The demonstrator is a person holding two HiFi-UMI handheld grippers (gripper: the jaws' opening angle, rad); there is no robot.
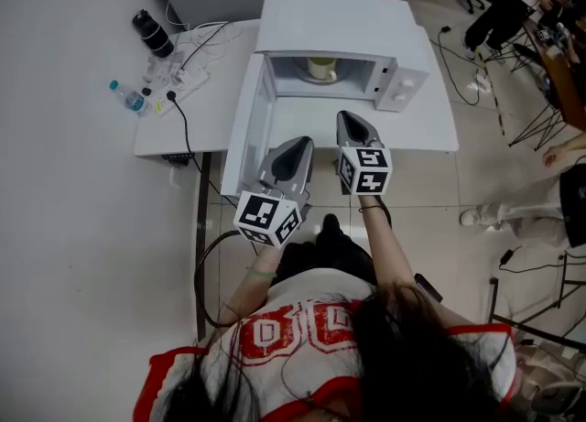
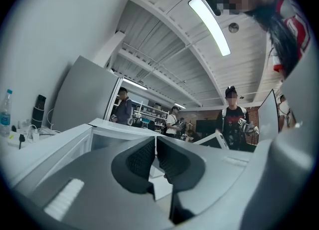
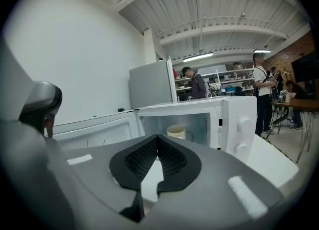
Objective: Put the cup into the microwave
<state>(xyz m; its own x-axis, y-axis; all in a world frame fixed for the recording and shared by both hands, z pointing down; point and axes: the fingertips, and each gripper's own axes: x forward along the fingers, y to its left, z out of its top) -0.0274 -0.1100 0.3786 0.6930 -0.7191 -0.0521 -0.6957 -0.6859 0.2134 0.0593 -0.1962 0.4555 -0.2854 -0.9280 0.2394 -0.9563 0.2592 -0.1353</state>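
Observation:
A pale cup (image 1: pixel 321 69) stands upright inside the white microwave (image 1: pixel 334 22), whose door (image 1: pixel 245 127) is swung open to the left. The right gripper view shows the same cup (image 3: pixel 176 132) in the lit cavity, straight ahead and well beyond the jaws. My right gripper (image 1: pixel 348 118) hangs in front of the opening, shut with nothing between its pads (image 3: pixel 157 139). My left gripper (image 1: pixel 298 143) is beside it, lower left, near the open door, also shut and empty (image 2: pixel 155 141). Neither gripper touches the cup or the microwave.
The microwave sits on a white table (image 1: pixel 430 127). At the table's left end lie a water bottle (image 1: pixel 128 97), a black flask (image 1: pixel 153 33), a power strip (image 1: pixel 183 72) and cables. Several people and office chairs are behind and to the right.

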